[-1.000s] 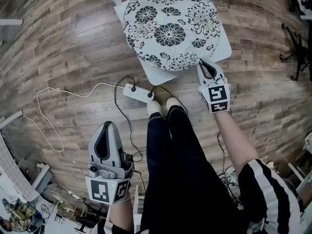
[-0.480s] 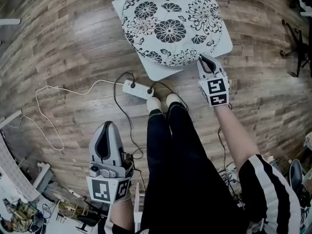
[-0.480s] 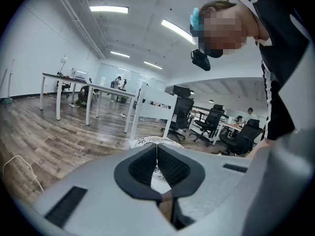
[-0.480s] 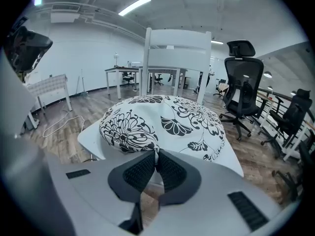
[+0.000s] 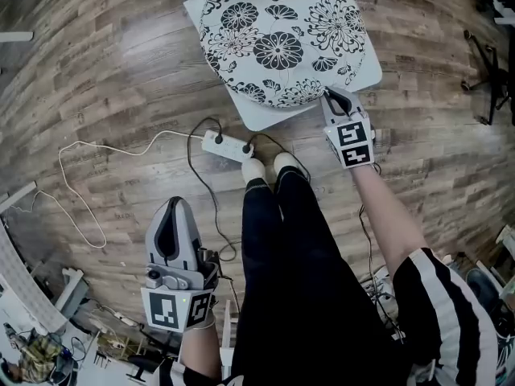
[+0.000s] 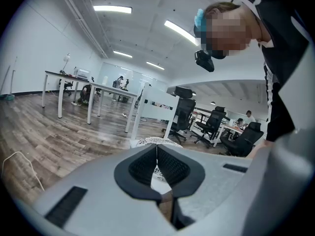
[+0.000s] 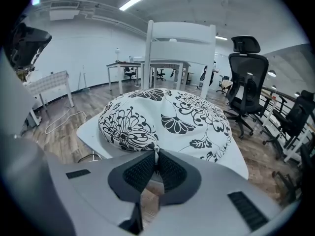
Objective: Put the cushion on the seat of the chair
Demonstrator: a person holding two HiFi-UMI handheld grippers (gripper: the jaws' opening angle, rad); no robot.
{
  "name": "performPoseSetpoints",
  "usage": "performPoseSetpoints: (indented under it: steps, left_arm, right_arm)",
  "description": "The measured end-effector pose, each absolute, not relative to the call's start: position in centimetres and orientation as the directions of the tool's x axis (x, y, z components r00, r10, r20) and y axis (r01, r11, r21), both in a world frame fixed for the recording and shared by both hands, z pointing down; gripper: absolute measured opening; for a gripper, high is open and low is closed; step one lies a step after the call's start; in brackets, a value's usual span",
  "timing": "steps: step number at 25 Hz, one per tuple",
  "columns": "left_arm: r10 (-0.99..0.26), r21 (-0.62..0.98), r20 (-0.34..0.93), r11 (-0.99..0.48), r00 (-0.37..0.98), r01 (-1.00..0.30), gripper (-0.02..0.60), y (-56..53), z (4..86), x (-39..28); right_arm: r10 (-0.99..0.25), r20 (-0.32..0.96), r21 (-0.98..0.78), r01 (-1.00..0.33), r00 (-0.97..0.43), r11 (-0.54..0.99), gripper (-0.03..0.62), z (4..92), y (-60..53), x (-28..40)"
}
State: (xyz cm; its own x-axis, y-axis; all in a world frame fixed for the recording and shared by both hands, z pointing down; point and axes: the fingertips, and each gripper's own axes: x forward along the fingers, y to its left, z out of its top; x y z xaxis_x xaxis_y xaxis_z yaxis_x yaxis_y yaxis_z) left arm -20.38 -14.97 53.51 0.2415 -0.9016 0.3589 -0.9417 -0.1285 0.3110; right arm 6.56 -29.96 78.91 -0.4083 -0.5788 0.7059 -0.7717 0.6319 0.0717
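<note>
A round white cushion (image 5: 282, 39) with black flower print lies on the white square chair seat (image 5: 366, 75), filling most of it. My right gripper (image 5: 328, 95) is at the seat's near right edge, shut on the cushion's near corner. The right gripper view shows a fold of the cushion (image 7: 167, 114) pinched between the dark pads (image 7: 140, 171) of the right gripper (image 7: 156, 154), above the seat (image 7: 88, 132) and in front of the chair's back (image 7: 182, 38). My left gripper (image 5: 179, 203) hangs low at the left, shut and holding nothing. In its own view the left gripper (image 6: 156, 149) points toward the distant cushion (image 6: 152, 141).
A white power strip (image 5: 228, 145) with black cables lies on the wood floor just before the chair, beside the person's feet (image 5: 265, 171). A white cord (image 5: 80, 183) loops at the left. Black office chairs (image 7: 248, 77) stand to the right, desks (image 6: 74, 77) farther off.
My right gripper has sunk a little toward the seat's edge with the cushion's corner still in it. The cushion has settled slightly. My left gripper has stayed put.
</note>
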Motion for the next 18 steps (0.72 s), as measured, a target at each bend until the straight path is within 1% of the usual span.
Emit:
performPoseSetpoints:
  steps: [5,12,18]
  left_arm:
    - [-0.902,0.311,0.357,-0.132,0.244,-0.941,0.006,-15.2,53.4,-20.5]
    - [-0.898,0.313,0.360,-0.142,0.255,-0.939,0.006,-15.3,53.4,-20.5]
    - [-0.902,0.311,0.339,-0.161,0.267,-0.937,0.006,-15.4,52.7,-19.8]
  right_arm:
    - [-0.575,0.706,0.050,-0.781,-0.413,0.622,0.032,78.9,-30.0,6.5]
    - [-0.547,0.704,-0.027,-0.788,-0.452,0.616,0.040,78.8,-29.9,6.4]
    - [-0.558,0.674,-0.021,-0.767,-0.484,0.641,0.074,77.2,-29.2,6.2]
